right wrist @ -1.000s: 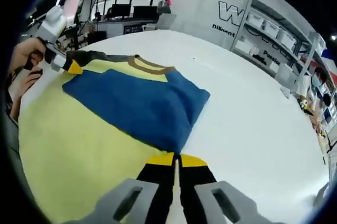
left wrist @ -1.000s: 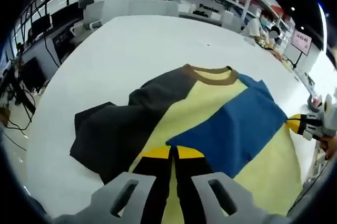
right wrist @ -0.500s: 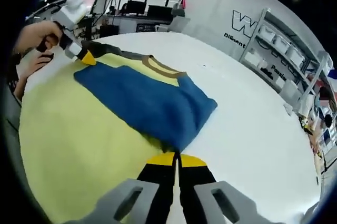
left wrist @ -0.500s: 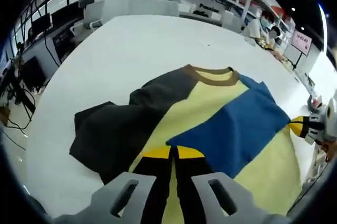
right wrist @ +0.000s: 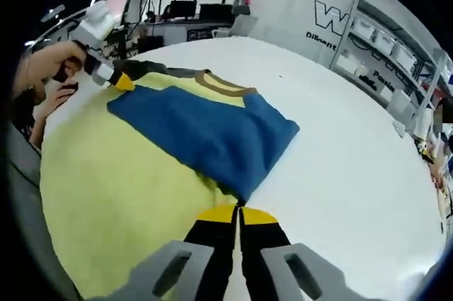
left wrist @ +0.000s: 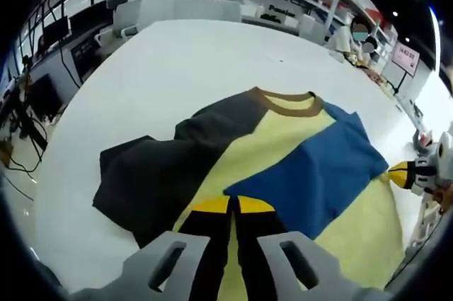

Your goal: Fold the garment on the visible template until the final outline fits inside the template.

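One sleeve of the garment is already folded in: in the left gripper view the blue sleeve lies flat across the yellow body, while the dark sleeve is spread out to the left on the white bench. The brown collar sits at the far end. The left claw has its yellow-tipped jaws pressed together over the near edge of the shirt; whether cloth is pinched between them I cannot tell. The right claw shows at the right edge, just beside the shirt's right side. No template outline can be made out.

In the right gripper view the right claw is likewise closed, its tips at the near corner of the blue sleeve, touching or just beside it; a grip on the cloth cannot be confirmed. A hand holds the left claw at the far left, near the dark sleeve.

The step in hand looks like the sleeve folds, half done. The next move probably calls for taking the dark sleeve and laying it across the body, mirroring the blue one, before folding the hem toward the collar.
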{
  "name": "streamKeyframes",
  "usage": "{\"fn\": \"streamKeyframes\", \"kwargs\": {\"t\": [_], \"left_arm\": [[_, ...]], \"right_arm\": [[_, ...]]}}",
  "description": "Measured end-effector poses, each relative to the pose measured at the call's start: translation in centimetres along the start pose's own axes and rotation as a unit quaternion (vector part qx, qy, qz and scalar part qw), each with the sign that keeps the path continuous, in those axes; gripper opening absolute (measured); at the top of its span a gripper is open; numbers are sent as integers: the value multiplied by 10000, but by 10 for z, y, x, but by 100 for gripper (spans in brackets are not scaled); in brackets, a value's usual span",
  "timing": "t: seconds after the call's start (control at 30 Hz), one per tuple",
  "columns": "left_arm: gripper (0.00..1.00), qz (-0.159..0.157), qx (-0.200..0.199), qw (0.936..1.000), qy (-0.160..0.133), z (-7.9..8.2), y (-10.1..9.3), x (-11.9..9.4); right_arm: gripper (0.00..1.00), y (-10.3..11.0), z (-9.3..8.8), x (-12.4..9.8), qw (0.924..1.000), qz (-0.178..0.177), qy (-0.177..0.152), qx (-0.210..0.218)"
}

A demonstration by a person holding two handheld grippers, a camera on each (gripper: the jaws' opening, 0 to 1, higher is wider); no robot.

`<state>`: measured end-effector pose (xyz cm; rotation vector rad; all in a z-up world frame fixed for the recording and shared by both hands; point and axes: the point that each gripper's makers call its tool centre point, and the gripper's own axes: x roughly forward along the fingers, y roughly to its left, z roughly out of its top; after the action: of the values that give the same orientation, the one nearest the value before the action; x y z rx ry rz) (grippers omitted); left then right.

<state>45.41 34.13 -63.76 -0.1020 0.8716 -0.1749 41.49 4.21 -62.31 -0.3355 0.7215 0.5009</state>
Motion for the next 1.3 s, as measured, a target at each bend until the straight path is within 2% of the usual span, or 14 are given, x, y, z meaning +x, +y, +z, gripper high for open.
{"fn": "streamKeyframes", "kwargs": {"t": [0.03,0.07,0.1,0.23,0.37,0.47,0.73,0.93,1.3], "left_arm": [[0,-1,-2,10000,-1,0,0,0],[0,1,-5,10000,2,0,0,0],[0,2,8,10000,3,0,0,0],[0,4,26,10000,26,0,0,0],[0,-8,-17,10000,8,0,0,0],[0,-3,-70,10000,-30,0,0,0],[0,14,58,10000,-18,0,-1,0],[0,-38,-25,10000,-2,0,0,0],[0,-99,-69,9999,5,0,0,0]], "right_arm": [[0,-1,2,-1,10000,5,-57,59],[0,-7,9,-5,9980,-13,-199,605],[3,-11,14,-6,9956,11,-318,883],[17,-29,27,-6,9859,-2,-573,1572],[18,-42,33,-1,9869,-92,-563,1508],[20,-47,39,6,9848,-68,-553,1644],[21,-48,48,33,9868,57,-373,1572],[20,-54,54,54,9891,92,-286,1439],[13,-57,50,75,9877,120,-129,1553]]}}
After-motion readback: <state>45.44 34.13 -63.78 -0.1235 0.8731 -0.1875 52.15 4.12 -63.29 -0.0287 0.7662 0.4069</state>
